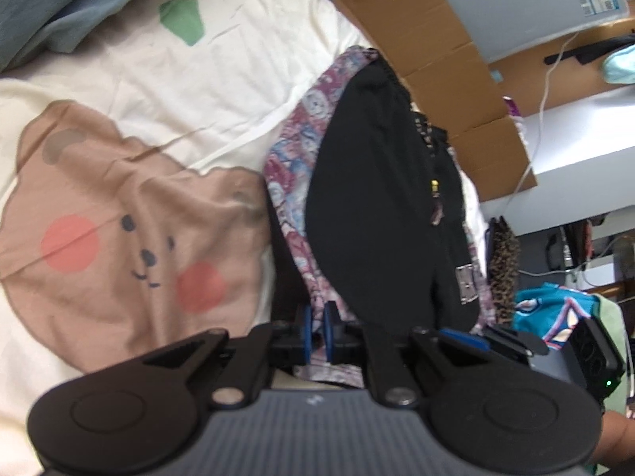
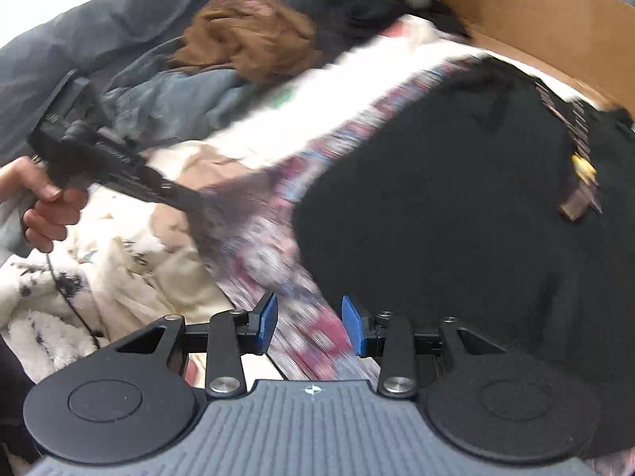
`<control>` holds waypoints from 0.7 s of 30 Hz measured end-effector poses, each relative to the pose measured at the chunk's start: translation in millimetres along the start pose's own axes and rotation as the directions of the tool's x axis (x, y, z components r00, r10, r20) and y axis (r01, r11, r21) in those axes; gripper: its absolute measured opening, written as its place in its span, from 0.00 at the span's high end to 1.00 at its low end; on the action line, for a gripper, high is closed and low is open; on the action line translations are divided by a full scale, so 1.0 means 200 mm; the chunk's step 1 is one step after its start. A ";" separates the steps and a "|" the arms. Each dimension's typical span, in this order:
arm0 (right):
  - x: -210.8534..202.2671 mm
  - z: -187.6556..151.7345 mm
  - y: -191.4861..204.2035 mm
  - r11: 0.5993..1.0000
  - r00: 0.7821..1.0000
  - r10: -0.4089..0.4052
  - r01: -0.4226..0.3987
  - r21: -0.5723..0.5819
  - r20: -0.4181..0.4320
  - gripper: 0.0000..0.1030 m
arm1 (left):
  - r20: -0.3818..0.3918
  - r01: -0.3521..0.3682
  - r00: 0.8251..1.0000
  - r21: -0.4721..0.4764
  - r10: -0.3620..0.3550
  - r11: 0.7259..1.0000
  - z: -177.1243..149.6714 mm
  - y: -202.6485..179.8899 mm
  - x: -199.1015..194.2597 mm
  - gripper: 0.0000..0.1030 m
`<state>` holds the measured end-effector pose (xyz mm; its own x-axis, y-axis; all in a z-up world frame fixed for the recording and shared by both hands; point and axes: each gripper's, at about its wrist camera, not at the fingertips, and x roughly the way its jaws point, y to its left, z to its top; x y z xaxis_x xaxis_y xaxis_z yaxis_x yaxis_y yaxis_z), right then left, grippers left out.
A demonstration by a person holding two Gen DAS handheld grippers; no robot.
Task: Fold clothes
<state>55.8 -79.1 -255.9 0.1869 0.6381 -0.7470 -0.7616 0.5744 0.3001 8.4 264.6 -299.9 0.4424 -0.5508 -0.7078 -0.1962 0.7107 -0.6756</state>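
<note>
Cream bedsheet (image 1: 222, 59) w/ a tan bear-face print covers the bed, cardboard box (image 1: 448, 79) along its far edge. Left gripper (image 1: 316, 331) tilts downward, blue pads pinched together on the paisley-lined hem of the black garment (image 1: 373, 198), which lies in a smooth mound on the sheet. Right gripper (image 2: 308, 323) also angles down over the blurred paisley edge, jaws apart, gripping nothing; a hand (image 2: 47, 202) wraps the left tool's handle.

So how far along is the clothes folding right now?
Early. Nothing looks folded yet. The left gripper is pinching the patterned lining edge of the black garment; the right gripper is open over it. The brown garment and blue-grey clothes are left, crumpled.
</note>
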 end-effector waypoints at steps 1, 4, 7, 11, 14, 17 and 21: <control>0.02 0.03 0.02 1.000 1.000 0.012 -0.012 -0.016 0.005 0.58 | -0.001 0.017 1.000 -0.006 -0.017 1.000 0.00 -0.01 0.00 0.93; 0.07 0.10 0.07 0.998 0.999 0.040 -0.039 -0.040 0.015 0.58 | 0.002 0.062 0.998 -0.018 -0.062 0.998 0.01 -0.05 0.02 0.93; 0.12 0.13 0.11 0.998 0.998 0.058 -0.057 -0.040 0.013 0.58 | -0.001 0.105 0.994 -0.027 -0.105 0.994 0.03 -0.09 0.04 0.93; 0.19 0.16 0.18 0.995 0.996 0.086 -0.086 -0.045 0.004 0.58 | -0.026 0.142 0.989 -0.016 -0.143 0.990 0.03 -0.14 0.09 0.93; 0.22 0.17 0.21 0.994 0.996 0.094 -0.093 -0.048 0.003 0.58 | -0.036 0.168 0.985 -0.017 -0.168 0.986 0.04 -0.17 0.12 0.93; 0.26 0.17 0.23 0.997 0.998 0.060 -0.059 -0.056 0.002 0.58 | -0.040 0.185 0.982 -0.013 -0.185 0.983 0.04 -0.18 0.13 0.93; 0.30 0.18 0.22 0.998 0.999 0.031 -0.031 -0.049 0.009 0.58 | -0.048 0.203 0.978 -0.011 -0.203 0.979 0.04 -0.20 0.14 0.93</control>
<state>54.6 2.8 -266.0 0.1682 0.6601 -0.7321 -0.7964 0.5286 0.2937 35.8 225.1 -290.4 0.4301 -0.7041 -0.5650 -0.1124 0.5792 -0.8074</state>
